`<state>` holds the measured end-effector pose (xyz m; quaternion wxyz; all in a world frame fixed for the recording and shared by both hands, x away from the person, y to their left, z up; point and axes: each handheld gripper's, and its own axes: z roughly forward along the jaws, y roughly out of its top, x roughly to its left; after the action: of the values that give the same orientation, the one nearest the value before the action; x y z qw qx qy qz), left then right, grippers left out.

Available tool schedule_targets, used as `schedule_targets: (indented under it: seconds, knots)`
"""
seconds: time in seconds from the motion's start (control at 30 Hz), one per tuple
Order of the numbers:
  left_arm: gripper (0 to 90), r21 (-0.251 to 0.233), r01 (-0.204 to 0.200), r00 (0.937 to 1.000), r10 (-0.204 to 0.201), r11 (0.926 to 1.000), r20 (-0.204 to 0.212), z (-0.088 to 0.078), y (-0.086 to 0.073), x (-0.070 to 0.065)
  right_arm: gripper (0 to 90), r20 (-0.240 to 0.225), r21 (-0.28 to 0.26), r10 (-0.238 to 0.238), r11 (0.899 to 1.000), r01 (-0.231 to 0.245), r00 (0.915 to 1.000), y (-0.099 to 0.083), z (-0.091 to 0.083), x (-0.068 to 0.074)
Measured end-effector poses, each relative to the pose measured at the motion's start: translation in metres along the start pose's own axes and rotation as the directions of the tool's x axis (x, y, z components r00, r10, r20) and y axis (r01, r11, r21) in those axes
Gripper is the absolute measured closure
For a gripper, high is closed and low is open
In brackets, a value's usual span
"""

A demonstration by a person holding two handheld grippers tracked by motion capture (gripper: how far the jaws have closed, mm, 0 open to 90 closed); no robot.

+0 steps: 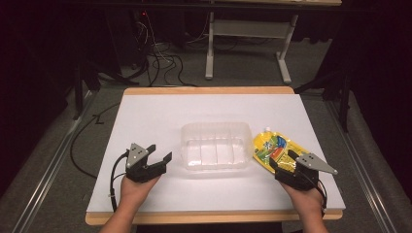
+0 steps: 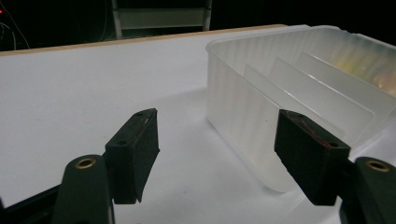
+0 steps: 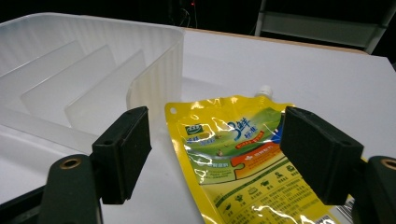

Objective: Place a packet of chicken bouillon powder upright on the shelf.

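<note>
Item: yellow spouted pouch (image 1: 277, 148), laid flat at right of centre in the high view, just beside the clear divided container (image 1: 216, 145) at centre.

Right gripper (image 1: 281, 164): jaws spread wide over the pouch's near end, nothing grasped.

Left gripper (image 1: 161, 153): jaws released, empty, near the container's left wall.

Risk, as judged: the glossy film may be pinched poorly and slip; the light container may be nudged aside.

The pouch (image 3: 233, 158) is glossy yellow film, crinkled. The bin (image 1: 216, 145) is cloudy, ribbed plastic. A matt white sheet covers the wood-edged tabletop (image 1: 209, 90).
</note>
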<state>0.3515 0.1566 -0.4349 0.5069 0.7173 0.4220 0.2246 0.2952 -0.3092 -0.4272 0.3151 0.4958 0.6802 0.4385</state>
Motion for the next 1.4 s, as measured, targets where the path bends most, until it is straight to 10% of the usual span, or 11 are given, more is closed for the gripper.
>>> schedule_targets:
  seconds: [0.63, 0.83, 1.13, 1.3, 1.4]
  knots:
    - [33.2, 0.018, 0.02, 0.9998, -0.02, 0.9997, 0.009, 0.002, -0.003, 0.003, 33.7, 0.014, 0.002, 0.039, 0.999, -0.039, 0.9992, -0.003, -0.003, -0.013]
    - [35.3, 0.025, 0.015, 0.9998, -0.015, 0.9996, 0.014, 0.003, -0.004, 0.003, 78.2, 0.049, 0.07, 0.054, 0.996, -0.057, 0.9974, -0.007, 0.002, -0.014]
    - [35.9, 0.029, -0.002, 0.9999, 0.002, 0.9996, 0.016, 0.003, -0.005, -0.001, 90.0, 0.134, 0.225, 0.078, 0.969, -0.107, 0.9879, 0.0, 0.058, -0.008]
    - [36.0, 0.028, -0.01, 0.9998, 0.009, 0.9996, 0.017, 0.003, -0.005, -0.001, 90.0, 0.192, 0.317, 0.067, 0.94, -0.127, 0.9791, -0.006, 0.068, -0.01]
    - [36.0, 0.028, -0.018, 0.9997, 0.018, 0.9994, 0.018, 0.003, -0.005, -0.001, 90.0, 0.223, 0.308, 0.076, 0.94, -0.144, 0.9719, -0.006, 0.061, -0.017]
